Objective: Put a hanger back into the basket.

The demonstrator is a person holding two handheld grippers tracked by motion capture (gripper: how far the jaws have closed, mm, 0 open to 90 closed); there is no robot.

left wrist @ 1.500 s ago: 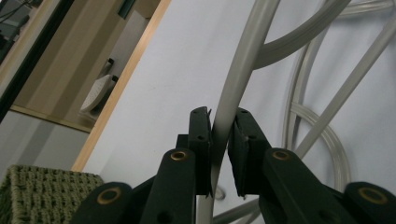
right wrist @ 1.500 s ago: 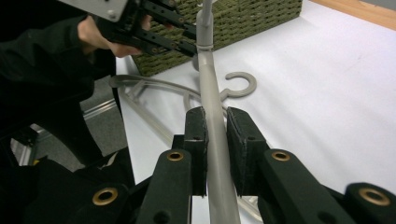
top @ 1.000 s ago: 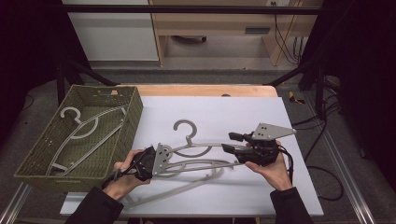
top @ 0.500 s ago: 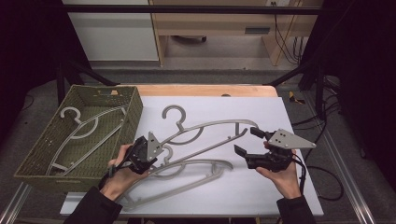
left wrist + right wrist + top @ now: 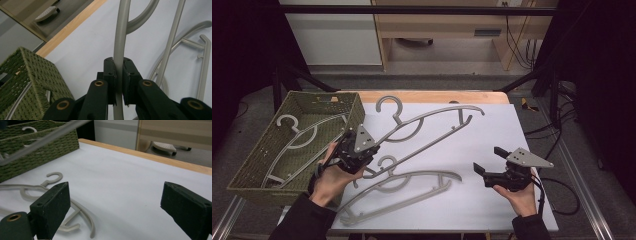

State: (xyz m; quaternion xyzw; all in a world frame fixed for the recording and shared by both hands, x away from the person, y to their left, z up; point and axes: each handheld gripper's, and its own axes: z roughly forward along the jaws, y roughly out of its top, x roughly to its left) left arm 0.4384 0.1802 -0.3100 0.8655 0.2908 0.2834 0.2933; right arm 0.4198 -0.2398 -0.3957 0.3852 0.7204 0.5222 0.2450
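Fingers: your left gripper (image 5: pixel 363 156) is clamped on the lifted grey hanger (image 5: pixel 432 125); your right gripper (image 5: pixel 492 161) has just been opening, nothing between its pads | Hanger: raised over the white table (image 5: pixel 492 130), hook near the green basket (image 5: pixel 249 170) | Second hanger (image 5: pixel 412 187) flat on table.

no readable text, labels, brands, numbers or signs anywhere

left gripper (image 5: pixel 360 150): clamped on 1 grey hanger (image 5: pixel 432 122), lifted over the table (image 5: pixel 512 130)
right gripper (image 5: pixel 488 161): jaws just opened wide, nothing between them
basket (image 5: pixel 259 165): 1 more hanger inside
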